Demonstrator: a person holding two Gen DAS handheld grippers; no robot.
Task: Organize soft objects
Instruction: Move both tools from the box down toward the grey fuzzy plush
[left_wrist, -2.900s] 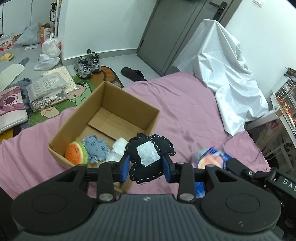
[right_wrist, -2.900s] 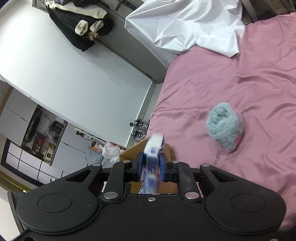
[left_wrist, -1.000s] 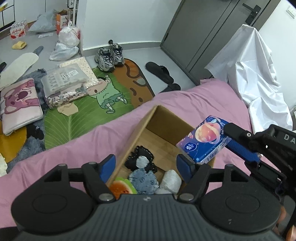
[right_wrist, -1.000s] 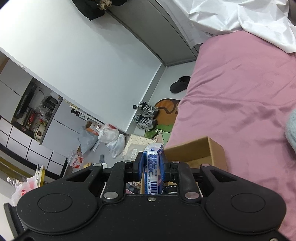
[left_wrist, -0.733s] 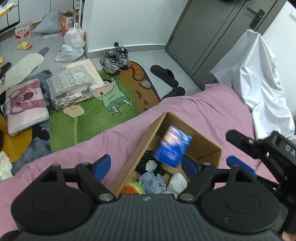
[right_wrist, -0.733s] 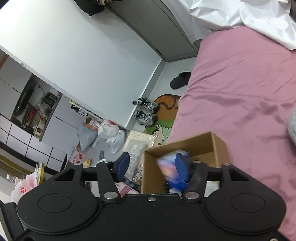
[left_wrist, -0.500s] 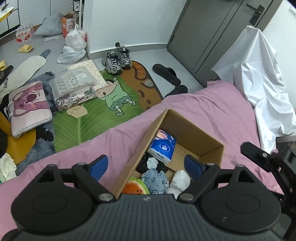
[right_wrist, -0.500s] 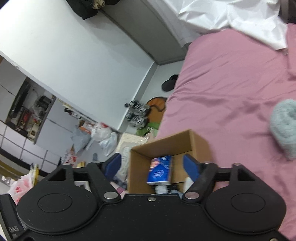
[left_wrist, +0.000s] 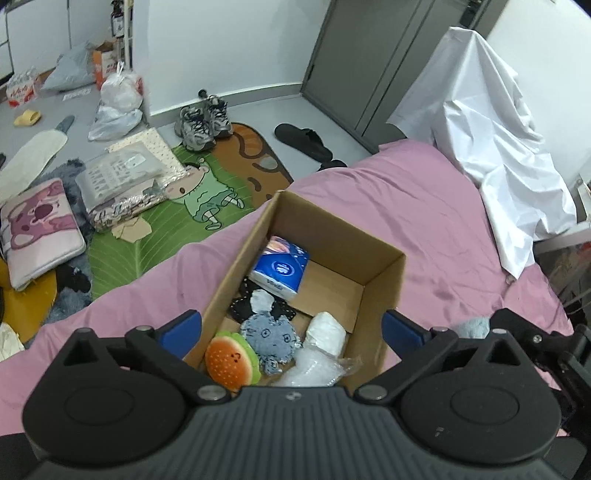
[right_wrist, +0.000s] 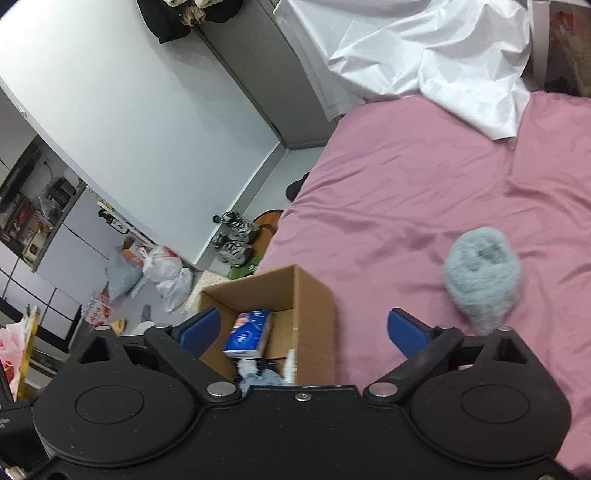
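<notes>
Both toy and tissue pack (left_wrist: 279, 266) now lie in the box (left_wrist: 384, 284) at frame centre; left tongs (left_wrist: 291, 330) and right tongs (right_wrist: 303, 328) gape empty. One grey plush (right_wrist: 480, 271) remains on the bed (right_wrist: 388, 192), right of the box.

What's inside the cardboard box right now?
In the cardboard box: tissue pack, black plush, blue-grey plush, burger plush, white roll, clear plastic. Whatever lies beneath them is covered.

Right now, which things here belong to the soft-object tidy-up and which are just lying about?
Belongs to the job: cardboard box, tissue pack, burger plush, grey plush, fluffy grey bundle on the bed.

Lying about: sneakers, slipper, white sheet.
</notes>
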